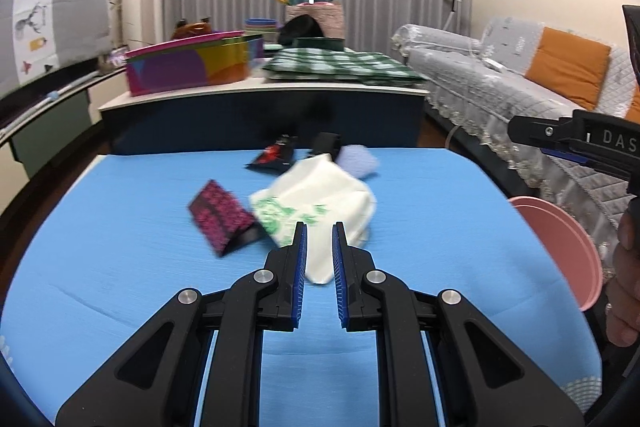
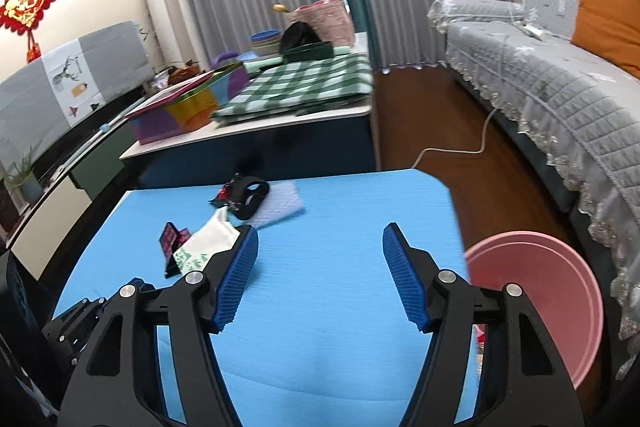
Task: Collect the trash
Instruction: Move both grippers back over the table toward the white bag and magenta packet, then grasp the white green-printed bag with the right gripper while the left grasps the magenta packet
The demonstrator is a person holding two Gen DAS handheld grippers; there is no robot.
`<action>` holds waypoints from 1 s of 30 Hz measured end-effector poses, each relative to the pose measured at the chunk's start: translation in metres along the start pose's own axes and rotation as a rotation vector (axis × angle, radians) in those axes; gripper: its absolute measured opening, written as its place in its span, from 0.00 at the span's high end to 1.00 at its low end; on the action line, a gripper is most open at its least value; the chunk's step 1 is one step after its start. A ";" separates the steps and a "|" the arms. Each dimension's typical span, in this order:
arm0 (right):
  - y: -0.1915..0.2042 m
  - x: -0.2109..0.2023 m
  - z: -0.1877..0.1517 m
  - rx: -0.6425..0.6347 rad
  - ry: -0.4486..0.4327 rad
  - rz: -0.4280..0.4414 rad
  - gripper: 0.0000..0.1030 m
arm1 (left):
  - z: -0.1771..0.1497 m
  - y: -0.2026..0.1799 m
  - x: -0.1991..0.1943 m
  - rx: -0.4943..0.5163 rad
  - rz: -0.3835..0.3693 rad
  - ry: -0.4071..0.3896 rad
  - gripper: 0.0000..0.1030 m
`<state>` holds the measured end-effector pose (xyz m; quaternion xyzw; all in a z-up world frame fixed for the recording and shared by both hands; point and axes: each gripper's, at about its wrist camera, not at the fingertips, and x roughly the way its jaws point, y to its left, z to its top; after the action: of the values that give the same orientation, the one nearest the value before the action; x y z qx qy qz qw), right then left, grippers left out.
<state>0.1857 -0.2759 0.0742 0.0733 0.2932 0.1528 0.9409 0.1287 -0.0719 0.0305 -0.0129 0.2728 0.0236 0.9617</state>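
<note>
Tabletop point(image 1: 120, 267): blue-covered surface carrying all the trash; the landmark for every place below.
Pink bin point(image 2: 560, 299): round, standing off the tabletop's right edge, beside its near right corner; a bit of red and white shows low inside against the near wall, too small to name.
White bag point(image 1: 320, 203): cream plastic pouch with green print, lying near the tabletop's middle; long axis runs from the near side to the far side, its narrow end pointing toward the far edge. Blurred in the left wrist view.
Pale purple sponge point(image 2: 280, 207): flat on the tabletop toward the far edge, just behind the white bag.
Magenta wrapper point(image 1: 222, 217): black-backed, folded up like a tent, touching the white bag's left side.
Black tape roll point(image 2: 250, 197): near the far edge, resting against the sponge.
Red and black wrapper point(image 1: 274, 157): small, by the far edge, left of the tape roll.
Left claw point(image 1: 320, 235): narrow gap between its blue pads, the white bag's near end lying in that gap; whether the pads pinch it I cannot tell.
Right claw point(image 2: 320, 239): spread wide, holding nothing, above bare tabletop right of the white bag.
</note>
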 end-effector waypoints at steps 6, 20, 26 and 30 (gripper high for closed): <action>0.022 0.019 -0.002 -0.063 0.014 -0.008 0.39 | -0.002 0.023 0.011 -0.029 0.059 0.013 0.87; 0.048 0.074 -0.017 -0.068 0.131 0.099 0.39 | 0.002 0.058 0.058 -0.083 0.093 0.133 0.72; 0.056 0.098 -0.027 -0.040 0.178 0.150 0.38 | 0.006 0.062 0.077 -0.071 0.104 0.189 0.68; 0.057 0.112 -0.029 -0.017 0.202 0.176 0.38 | 0.006 0.068 0.086 -0.089 0.092 0.221 0.68</action>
<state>0.2423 -0.1836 0.0043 0.0750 0.3777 0.2439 0.8901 0.2012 -0.0005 -0.0102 -0.0456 0.3761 0.0784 0.9221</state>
